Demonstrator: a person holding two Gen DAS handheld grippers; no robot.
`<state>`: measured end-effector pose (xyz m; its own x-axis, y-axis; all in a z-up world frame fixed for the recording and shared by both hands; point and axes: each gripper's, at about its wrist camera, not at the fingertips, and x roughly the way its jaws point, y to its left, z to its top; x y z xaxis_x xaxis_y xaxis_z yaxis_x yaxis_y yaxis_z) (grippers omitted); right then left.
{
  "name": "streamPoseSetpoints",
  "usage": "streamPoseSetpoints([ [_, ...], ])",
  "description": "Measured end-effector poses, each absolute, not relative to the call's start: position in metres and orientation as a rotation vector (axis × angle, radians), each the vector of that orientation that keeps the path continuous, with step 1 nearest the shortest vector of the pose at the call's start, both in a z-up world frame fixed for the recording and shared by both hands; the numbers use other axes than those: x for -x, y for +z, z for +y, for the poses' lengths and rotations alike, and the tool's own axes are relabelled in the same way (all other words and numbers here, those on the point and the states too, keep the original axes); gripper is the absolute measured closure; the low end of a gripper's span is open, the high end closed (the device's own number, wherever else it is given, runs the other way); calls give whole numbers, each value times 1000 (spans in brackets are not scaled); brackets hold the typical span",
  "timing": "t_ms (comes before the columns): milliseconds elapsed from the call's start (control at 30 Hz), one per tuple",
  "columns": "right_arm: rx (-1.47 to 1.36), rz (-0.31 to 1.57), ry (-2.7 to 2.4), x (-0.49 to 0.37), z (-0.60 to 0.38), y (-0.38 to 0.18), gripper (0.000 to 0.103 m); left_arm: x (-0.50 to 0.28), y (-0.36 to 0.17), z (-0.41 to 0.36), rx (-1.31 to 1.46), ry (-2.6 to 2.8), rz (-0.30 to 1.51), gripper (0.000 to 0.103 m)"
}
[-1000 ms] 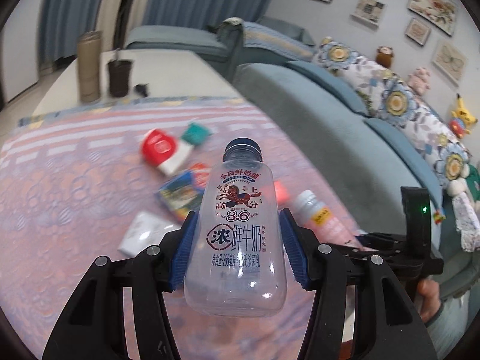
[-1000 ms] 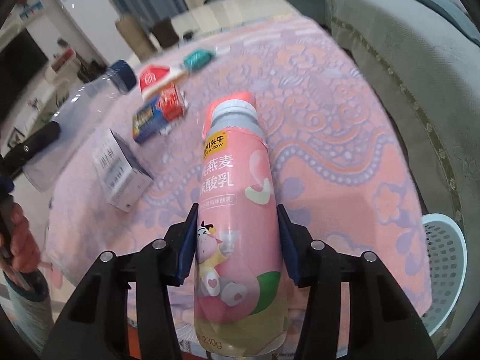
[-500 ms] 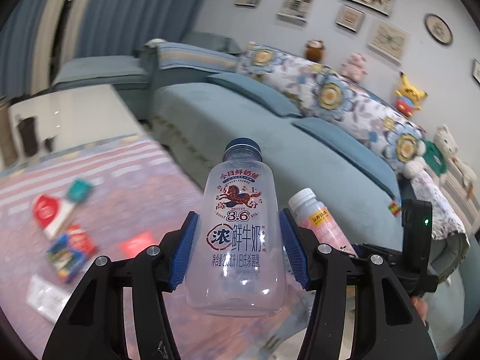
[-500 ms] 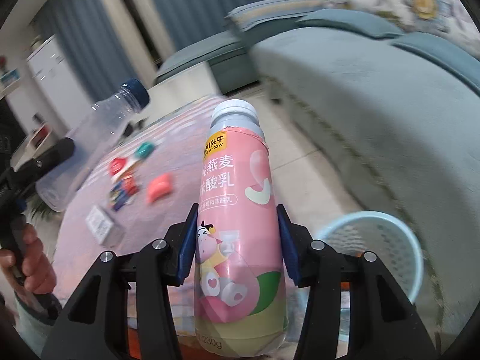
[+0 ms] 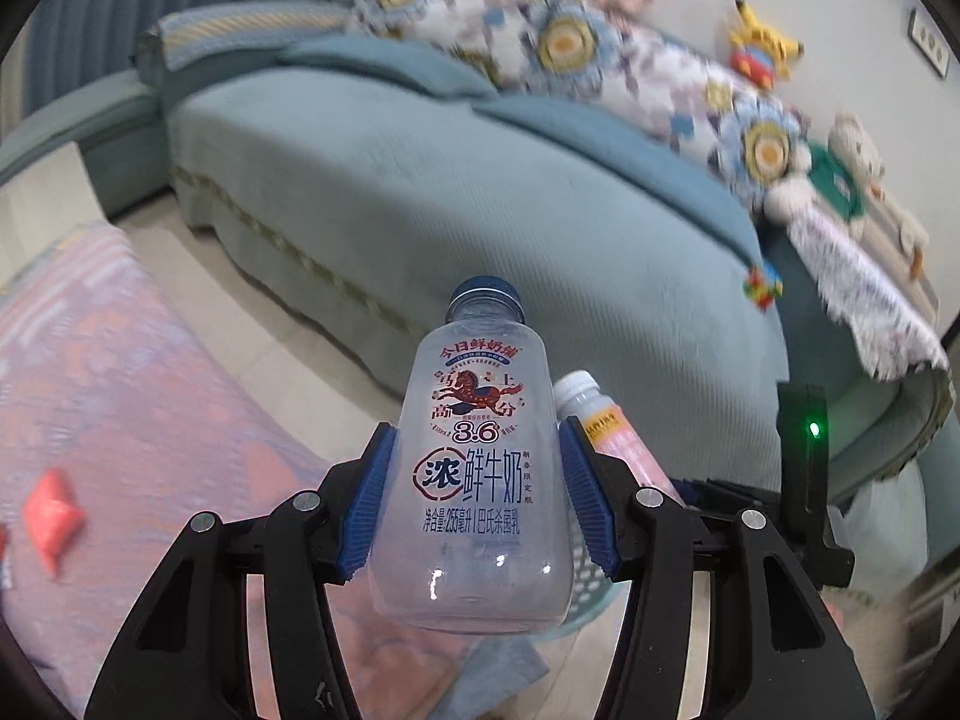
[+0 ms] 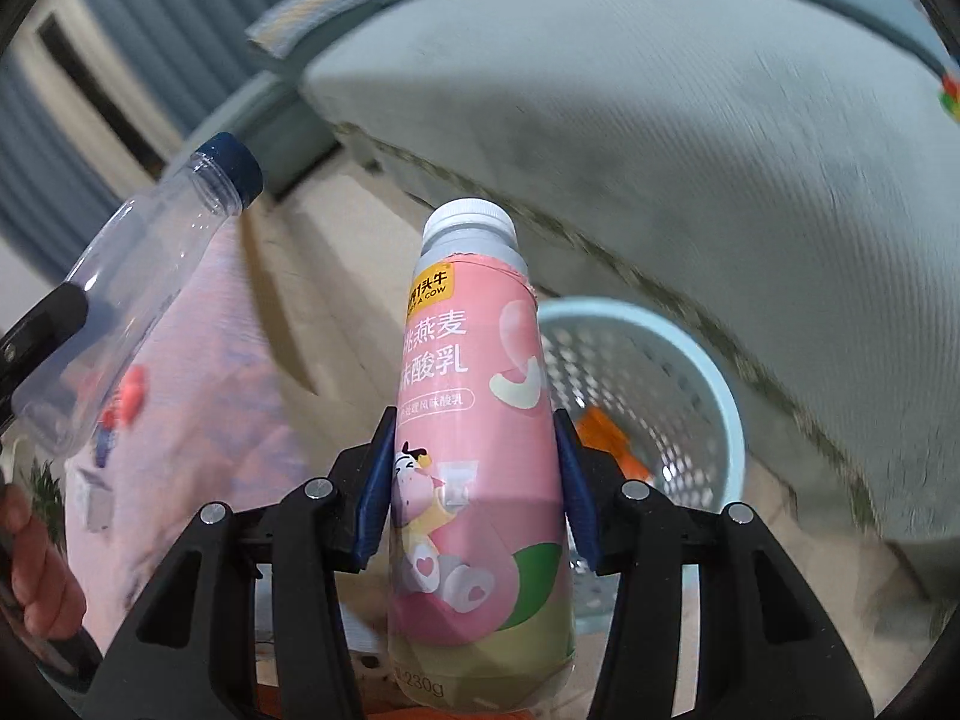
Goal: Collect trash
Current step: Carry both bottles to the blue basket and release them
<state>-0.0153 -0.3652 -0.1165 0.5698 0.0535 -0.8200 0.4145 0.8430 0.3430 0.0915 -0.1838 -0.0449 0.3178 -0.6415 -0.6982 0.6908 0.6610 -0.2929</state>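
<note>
Soft, even indoor light fills both views, with small white glints on the clear bottle (image 5: 474, 480). Strong fisheye bending curves the sofa (image 6: 690, 150) and darkens the corners. The background smears with motion blur, while both held bottles stay sharp.

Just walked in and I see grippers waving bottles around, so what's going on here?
A person is clearing up trash with a handheld gripper in each hand. The left gripper is clamped on a clear, empty milk bottle, and the right gripper is clamped on a pink yogurt bottle. Both are held above the floor beside the sofa, near a light blue basket that already holds something orange. Neither bottle has been dropped in yet.
</note>
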Motion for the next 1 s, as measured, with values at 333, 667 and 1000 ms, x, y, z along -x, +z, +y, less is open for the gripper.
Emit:
streamPoseSetpoints([
  [333, -682, 1115, -309, 20, -398, -194, 56, -85, -103, -220, -168, -889, 1029, 45],
  [667, -639, 1093, -294, 18, -394, -177, 56, -89, -83, -196, -105, -870, 994, 42],
  [1000, -467, 895, -124, 12, -333, -99, 56, -74, -40, -130, 1, -745, 883, 31],
])
